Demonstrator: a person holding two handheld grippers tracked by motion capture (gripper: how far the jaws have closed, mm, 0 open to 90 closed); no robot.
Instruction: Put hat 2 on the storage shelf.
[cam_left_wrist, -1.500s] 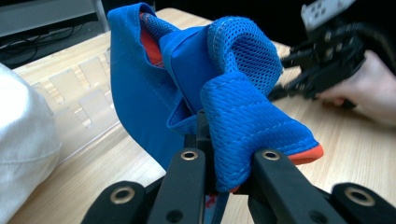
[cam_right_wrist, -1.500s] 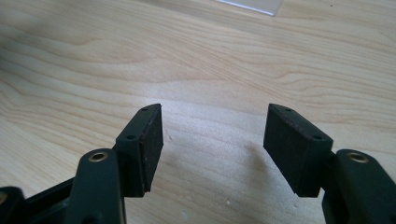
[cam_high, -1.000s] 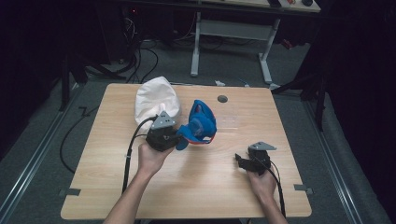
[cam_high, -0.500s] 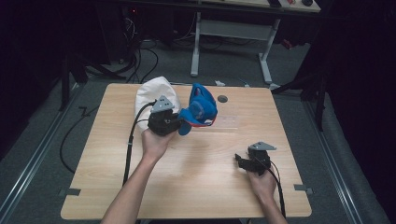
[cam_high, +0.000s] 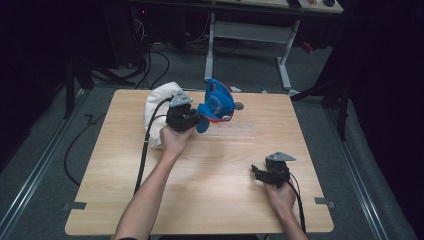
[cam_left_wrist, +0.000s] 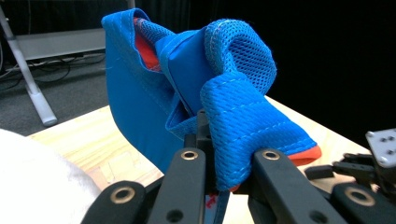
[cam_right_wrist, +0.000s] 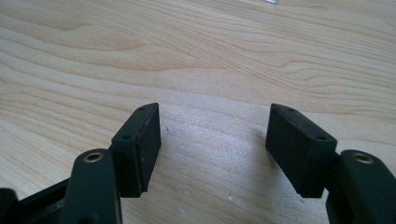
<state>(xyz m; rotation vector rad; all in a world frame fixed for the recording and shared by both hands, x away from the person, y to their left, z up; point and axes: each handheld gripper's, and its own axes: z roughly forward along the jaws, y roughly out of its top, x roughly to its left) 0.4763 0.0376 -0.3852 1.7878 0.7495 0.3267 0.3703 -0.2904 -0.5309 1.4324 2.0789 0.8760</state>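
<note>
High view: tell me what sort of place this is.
Probably a lab or workshop set up for recording. A lone wooden table stands on grey carpet in a dark room, loose cables trail over the floor behind it, and a metal-legged workbench stands at the back.

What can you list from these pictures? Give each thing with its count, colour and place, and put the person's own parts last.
Blue fabric item: one, blue mesh with orange-red lining, lifted above the table's far middle, clamped in the left gripper.
White cloth bundle: one, white, far left part of the table.
Table: one, light wood.
Desk frame: one, grey, on the floor beyond the table.
Left gripper: one, black, shut on the blue fabric item.
Right gripper: one, black, jaws open, low over the table's near right.
Forearms: two, entering from the near edge.
</note>
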